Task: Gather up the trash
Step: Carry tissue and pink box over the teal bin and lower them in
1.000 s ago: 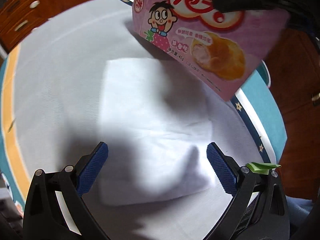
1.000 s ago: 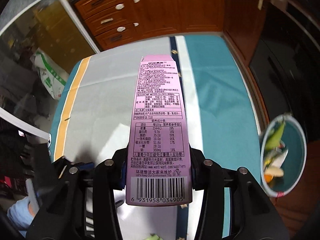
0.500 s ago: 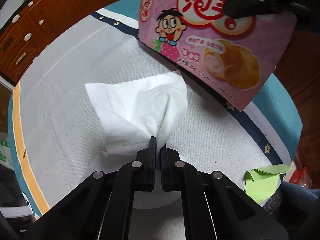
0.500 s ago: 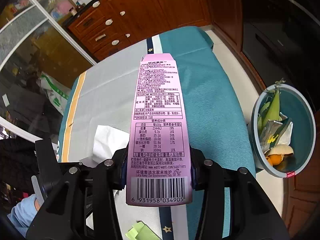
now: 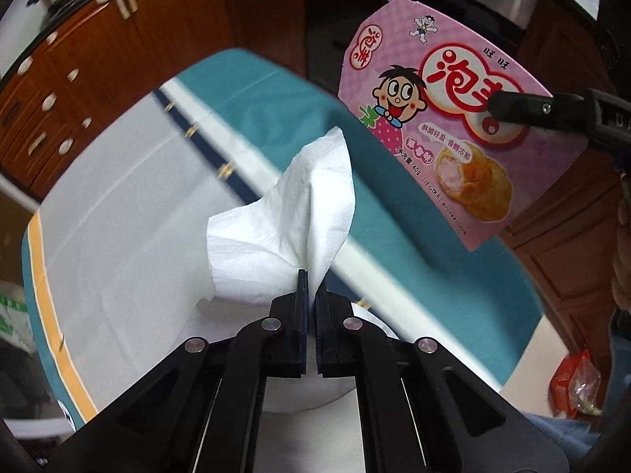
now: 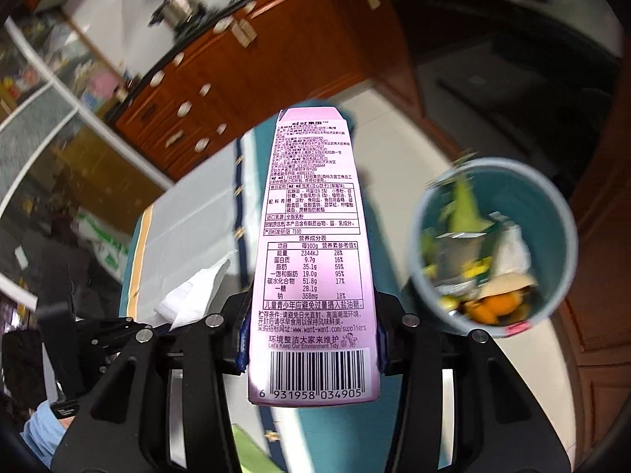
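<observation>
Only the right wrist view shows the bin (image 6: 560, 213), right of frame; left tongs (image 5: 310, 299) pinch tissue (image 5: 288, 232), right tongs (image 6: 311, 339) pinch box (image 6: 313, 244).

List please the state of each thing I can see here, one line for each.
Left tool: shut on the white tissue.
White tissue: lifted, crumpled.
Right tool: shut on the pink snack box.
Pink snack box: held in air.
Trash bin: open, partly filled.

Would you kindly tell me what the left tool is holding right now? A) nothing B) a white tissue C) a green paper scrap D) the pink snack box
B: the left tool is shut on the white tissue, while the right tool grips the pink snack box.
</observation>
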A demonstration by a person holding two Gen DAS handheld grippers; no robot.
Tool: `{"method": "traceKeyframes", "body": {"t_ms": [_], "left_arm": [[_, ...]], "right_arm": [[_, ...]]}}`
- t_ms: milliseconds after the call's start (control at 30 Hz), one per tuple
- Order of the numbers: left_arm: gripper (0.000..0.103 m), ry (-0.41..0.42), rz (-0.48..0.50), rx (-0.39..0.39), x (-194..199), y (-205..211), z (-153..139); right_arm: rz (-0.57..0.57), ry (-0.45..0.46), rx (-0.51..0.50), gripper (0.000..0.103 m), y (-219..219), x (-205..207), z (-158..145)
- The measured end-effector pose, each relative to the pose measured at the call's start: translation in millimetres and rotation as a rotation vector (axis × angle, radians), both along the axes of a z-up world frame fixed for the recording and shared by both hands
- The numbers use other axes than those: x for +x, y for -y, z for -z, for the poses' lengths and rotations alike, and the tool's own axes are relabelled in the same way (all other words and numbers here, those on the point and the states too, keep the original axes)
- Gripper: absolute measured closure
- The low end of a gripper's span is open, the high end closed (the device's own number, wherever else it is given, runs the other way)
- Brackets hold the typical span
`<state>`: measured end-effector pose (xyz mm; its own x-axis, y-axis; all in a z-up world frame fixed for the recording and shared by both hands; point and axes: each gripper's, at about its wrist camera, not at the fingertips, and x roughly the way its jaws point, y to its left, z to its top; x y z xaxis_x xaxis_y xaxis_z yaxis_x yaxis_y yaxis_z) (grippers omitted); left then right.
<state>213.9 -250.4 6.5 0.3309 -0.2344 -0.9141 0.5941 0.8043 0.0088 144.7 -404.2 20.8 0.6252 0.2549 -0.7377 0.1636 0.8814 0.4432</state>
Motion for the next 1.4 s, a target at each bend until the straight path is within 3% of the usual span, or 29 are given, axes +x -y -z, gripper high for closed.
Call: {"method": "traceKeyframes", "body": {"t_ms": [167,300,433,633,800,1100,1300,1400], "left_arm": [[0.1,0.001,0.106,-0.04,1,78,-21],[0.1,-0.03,0.171,-0.057,2,139,-19],[0.1,-0.078,0.218,-0.066,11,193,-5],[0.1,-0.154,0.241,-0.055,36,251,33],[0.099,-0.205,0.227,-0.039,55,276,65],[0.099,-0.294,0.207,-0.025,82,289,110],[0.099,-0.328,0.209,-0.028,91,292,121],[0.099,-0.33,0.213,-0.014,92,297,126]], "right_arm": [[0.152,0.03,-0.085,0.06,59,-30,-13],[0.259,0.005,-0.128,0.06,104,-45,-4],[0.321,-0.038,-0.152,0.06,136,-45,20],[0.313,-0.114,-0.139,0.06,156,-26,60],[0.28,-0.146,-0.119,0.06,163,-9,88],[0.237,-0.138,-0.113,0.06,162,9,91],[0.146,-0.226,-0.041,0.06,171,20,88],[0.112,-0.273,-0.066,0.06,173,22,92]]}}
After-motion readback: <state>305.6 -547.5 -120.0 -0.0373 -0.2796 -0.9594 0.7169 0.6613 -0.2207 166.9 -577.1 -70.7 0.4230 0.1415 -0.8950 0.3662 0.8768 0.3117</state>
